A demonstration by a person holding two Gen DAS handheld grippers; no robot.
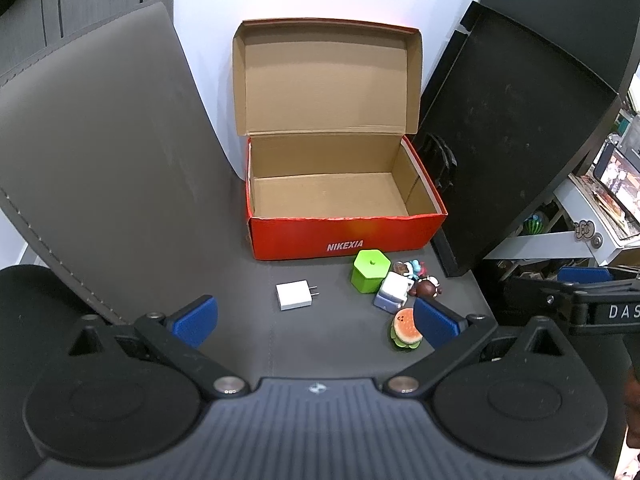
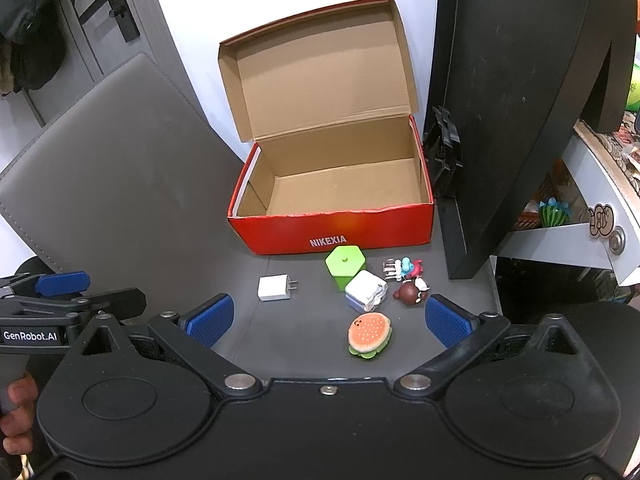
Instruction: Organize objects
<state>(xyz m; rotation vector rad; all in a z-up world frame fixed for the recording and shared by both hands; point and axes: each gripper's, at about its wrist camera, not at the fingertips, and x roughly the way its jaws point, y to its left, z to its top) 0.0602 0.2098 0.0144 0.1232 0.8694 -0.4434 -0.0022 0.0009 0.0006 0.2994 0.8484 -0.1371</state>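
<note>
An open red shoe box (image 1: 344, 236) (image 2: 340, 232) with its lid up stands empty on the grey mat. In front of it lie a white charger plug (image 1: 294, 295) (image 2: 274, 288), a green hexagonal container (image 1: 370, 270) (image 2: 345, 265), a white-and-blue cube (image 1: 393, 290) (image 2: 365, 294), a brown bear figure (image 1: 428, 287) (image 2: 410, 293), a small blue-and-red figure (image 1: 414, 268) (image 2: 404, 267) and a burger toy (image 1: 406, 328) (image 2: 369, 334). My left gripper (image 1: 316, 320) is open, short of the plug. My right gripper (image 2: 330, 320) is open, with the burger between its fingers but untouched.
A black monitor back (image 1: 512, 140) (image 2: 516, 100) leans at the right of the box. A grey chair back (image 1: 100, 152) (image 2: 120, 160) rises on the left. White shelves with clutter (image 2: 600, 208) stand at far right. A person's hand (image 2: 16, 412) holds the left gripper's handle.
</note>
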